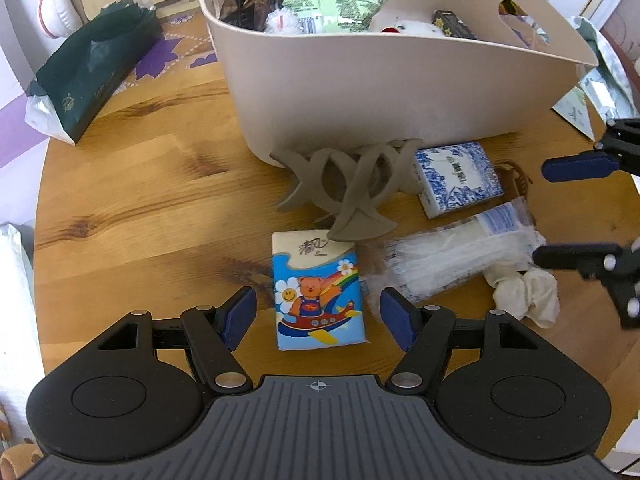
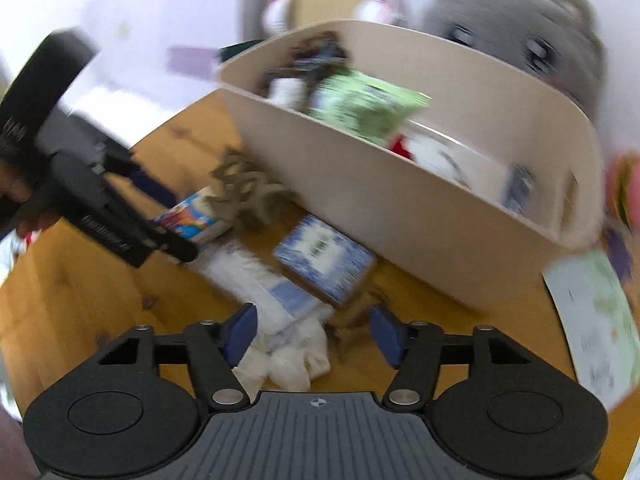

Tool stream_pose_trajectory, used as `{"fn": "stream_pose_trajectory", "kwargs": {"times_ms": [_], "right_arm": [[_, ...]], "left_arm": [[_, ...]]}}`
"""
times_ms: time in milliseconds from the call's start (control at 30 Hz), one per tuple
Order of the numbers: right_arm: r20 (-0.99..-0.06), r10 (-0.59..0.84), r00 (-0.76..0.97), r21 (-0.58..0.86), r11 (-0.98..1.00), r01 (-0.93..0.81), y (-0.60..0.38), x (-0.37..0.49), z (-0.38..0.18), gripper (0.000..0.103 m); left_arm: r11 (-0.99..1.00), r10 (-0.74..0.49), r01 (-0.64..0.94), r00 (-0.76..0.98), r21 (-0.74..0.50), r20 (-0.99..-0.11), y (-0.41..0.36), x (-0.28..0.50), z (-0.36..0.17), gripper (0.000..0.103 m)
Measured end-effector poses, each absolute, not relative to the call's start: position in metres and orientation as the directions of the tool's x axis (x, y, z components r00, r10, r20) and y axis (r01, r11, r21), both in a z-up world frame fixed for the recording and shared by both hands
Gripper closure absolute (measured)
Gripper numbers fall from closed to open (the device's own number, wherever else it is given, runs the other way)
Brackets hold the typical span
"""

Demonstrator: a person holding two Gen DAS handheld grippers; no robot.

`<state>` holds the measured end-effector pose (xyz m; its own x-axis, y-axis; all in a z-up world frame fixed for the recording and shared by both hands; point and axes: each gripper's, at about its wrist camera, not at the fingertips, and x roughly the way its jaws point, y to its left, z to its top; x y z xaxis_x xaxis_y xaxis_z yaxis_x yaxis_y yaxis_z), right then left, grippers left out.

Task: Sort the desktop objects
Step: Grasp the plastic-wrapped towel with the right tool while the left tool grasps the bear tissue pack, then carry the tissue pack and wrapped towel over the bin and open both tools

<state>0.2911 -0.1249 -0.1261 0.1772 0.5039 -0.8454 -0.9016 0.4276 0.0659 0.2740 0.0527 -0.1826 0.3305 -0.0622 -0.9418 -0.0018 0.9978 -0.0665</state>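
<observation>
A beige bin (image 1: 360,92) stands at the back of the wooden table and holds several packets. In front of it lie a tan hair claw (image 1: 352,184), a blue-white tissue pack (image 1: 458,178), a cartoon bear tissue pack (image 1: 318,292), a clear bag of white items (image 1: 452,260) and a white cloth wad (image 1: 524,292). My left gripper (image 1: 318,318) is open, its pads either side of the bear pack. My right gripper (image 2: 314,334) is open and empty above the white cloth wad (image 2: 288,364); it also shows in the left wrist view (image 1: 576,210).
A dark green tissue pack (image 1: 92,68) lies at the back left. A grey plush toy (image 2: 520,28) sits behind the bin (image 2: 420,208). A printed card (image 2: 596,328) lies at the right. A brown hair clip (image 2: 356,320) lies by the blue-white pack (image 2: 324,264).
</observation>
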Motion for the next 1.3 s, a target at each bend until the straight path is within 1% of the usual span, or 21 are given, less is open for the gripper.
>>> {"fn": "stream_pose_trajectory", "kwargs": {"times_ms": [133, 300, 467, 700, 767, 800, 833, 867, 933, 1033, 1300], "right_arm": [[-0.84, 0.526, 0.135, 0.044, 0.313, -0.949, -0.103, 0.286, -0.127, 0.035], [-0.85, 0.524, 0.054, 0.053, 0.187, -0.981, -0.077, 0.279, -0.132, 0.036], [-0.873, 0.488, -0.006, 0.079, 0.129, -0.988, -0.059, 0.28, -0.145, 0.043], [-0.902, 0.43, -0.035, 0.092, 0.114, -0.989, -0.048, 0.284, -0.163, 0.046], [-0.905, 0.423, -0.041, 0.1, 0.119, -0.988, -0.047, 0.285, -0.166, 0.048], [-0.903, 0.427, -0.043, 0.105, 0.122, -0.987, -0.048, 0.285, -0.167, 0.054], [-0.902, 0.43, -0.045, 0.108, 0.124, -0.986, -0.049, 0.285, -0.167, 0.061], [-0.902, 0.43, -0.044, 0.109, 0.126, -0.986, -0.05, 0.285, -0.166, 0.063], [-0.902, 0.429, -0.046, 0.111, 0.126, -0.986, -0.052, 0.285, -0.166, 0.071], [-0.902, 0.428, -0.053, 0.116, 0.124, -0.985, -0.057, 0.284, -0.166, 0.074], [-0.892, 0.452, -0.014, 0.099, 0.165, -0.981, -0.077, 0.277, -0.158, 0.075]], "left_arm": [[0.997, -0.061, -0.02, 0.322, -0.071, -0.945, 0.058, 0.276, -0.187, 0.033], [0.996, -0.068, -0.031, 0.319, -0.082, -0.945, 0.062, 0.278, -0.19, 0.032], [0.997, -0.067, -0.023, 0.331, -0.079, -0.941, 0.06, 0.28, -0.191, 0.031], [0.999, -0.047, 0.025, 0.357, -0.041, -0.933, 0.054, 0.279, -0.194, 0.029], [0.999, -0.034, 0.032, 0.378, -0.023, -0.925, 0.053, 0.277, -0.194, 0.036], [0.999, -0.025, 0.032, 0.39, -0.014, -0.92, 0.053, 0.276, -0.194, 0.047], [0.999, -0.01, 0.037, 0.4, 0.005, -0.917, 0.052, 0.276, -0.194, 0.056], [0.999, -0.023, 0.042, 0.402, -0.006, -0.915, 0.053, 0.276, -0.193, 0.056], [0.999, -0.031, 0.045, 0.4, -0.014, -0.916, 0.054, 0.276, -0.193, 0.057], [0.998, -0.039, 0.051, 0.395, -0.021, -0.918, 0.055, 0.274, -0.194, 0.057], [0.998, -0.056, 0.061, 0.403, -0.034, -0.914, 0.053, 0.261, -0.187, 0.057]]}}
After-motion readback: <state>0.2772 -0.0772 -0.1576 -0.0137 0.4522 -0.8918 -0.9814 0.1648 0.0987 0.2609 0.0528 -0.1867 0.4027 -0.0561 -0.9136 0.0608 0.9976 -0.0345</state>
